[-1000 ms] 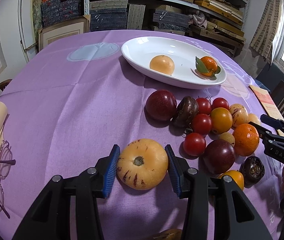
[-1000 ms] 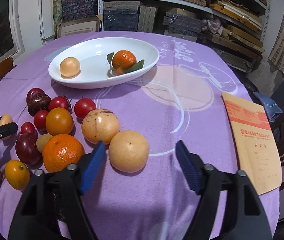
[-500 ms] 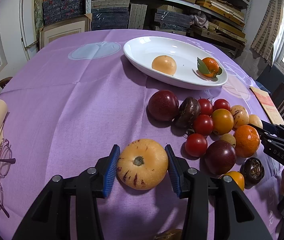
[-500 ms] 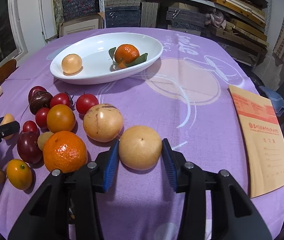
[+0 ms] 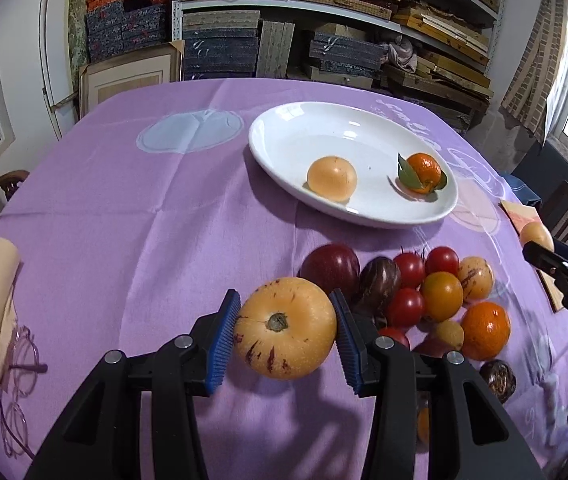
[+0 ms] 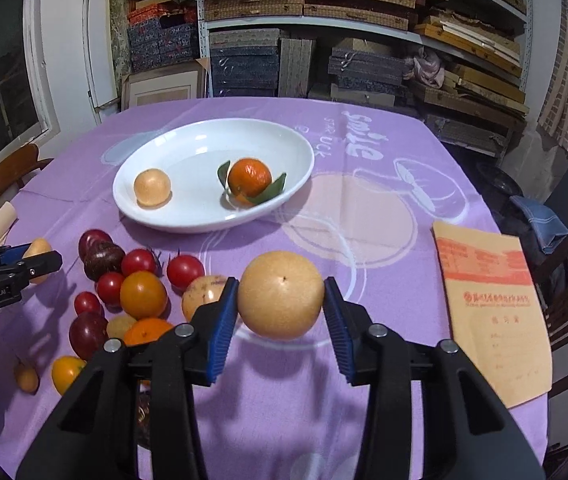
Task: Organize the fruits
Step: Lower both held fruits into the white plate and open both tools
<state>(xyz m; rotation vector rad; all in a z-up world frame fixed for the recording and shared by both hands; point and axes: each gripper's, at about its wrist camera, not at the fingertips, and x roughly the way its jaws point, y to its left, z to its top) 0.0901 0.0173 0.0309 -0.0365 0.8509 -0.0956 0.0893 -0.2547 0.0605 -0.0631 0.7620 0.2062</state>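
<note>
With each claw clenched on one fruit, the left claw (image 5: 285,330) on a speckled melon (image 5: 285,328) and the right claw (image 6: 281,308) on a pear (image 6: 281,300), it seems best to carry both level over the plate (image 6: 204,220) and set them low on its bare parts.

Right tool (image 6: 280,326) closed on pear (image 6: 280,294), melon (image 5: 285,328) and pear both lifted off counter (image 5: 124,216), nearer the plate (image 5: 284,136)

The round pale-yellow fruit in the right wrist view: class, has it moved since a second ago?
Yes. The round pale-yellow fruit, earlier resting on the purple tablecloth, is now lifted off it, clamped in the right hand-held gripper, its shadow on the cloth below.
</note>
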